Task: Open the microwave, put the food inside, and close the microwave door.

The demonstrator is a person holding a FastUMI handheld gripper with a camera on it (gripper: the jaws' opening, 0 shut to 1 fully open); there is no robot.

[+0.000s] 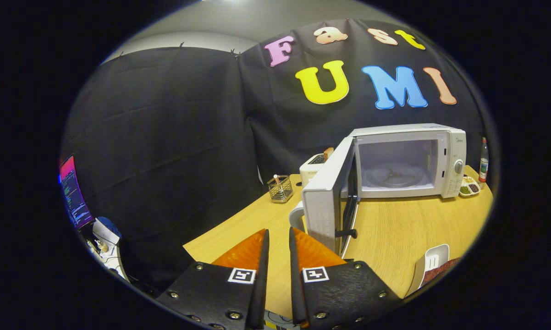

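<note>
1. Microwave, white boxy countertop oven [408, 160]: stands at the far side of the light wooden counter [394, 229], well beyond the fingers. Cavity exposed, glass turntable [392, 176] bare; judged ready to receive the food.
2. Microwave door, white with dark window [330, 201]: swung wide on its left hinge, its free edge towards the camera, just ahead of the right finger. Judged left at this angle to keep the cavity mouth unobstructed; its dark handle [346, 233] shows on the near edge.
3. Hand-held gripper [278, 243]: fingers nearly closed, a narrow slit between them, nothing gripped. It hangs over the near counter edge, left of the door, apart from it.
4. Food, reddish-brown pieces in a white tray [431, 268]: lies on the near right of the counter, right of the fingers, outside the oven. Judged the next thing to fetch; the fingers would need to spread first.
5. Toaster, white [313, 167]: behind the open door, a brown slice standing in its slot.
6. Wire mesh basket [280, 189]: left of the toaster, holding a small upright item, too small to identify.
7. White mug [297, 215]: partly hidden behind the door's lower edge.
8. Compartment dish of condiments [469, 188] and a bottle [484, 160]: right of the oven, clear of the loading path.
9. Task status, judged: door opened; loading and closing not yet done.
</note>
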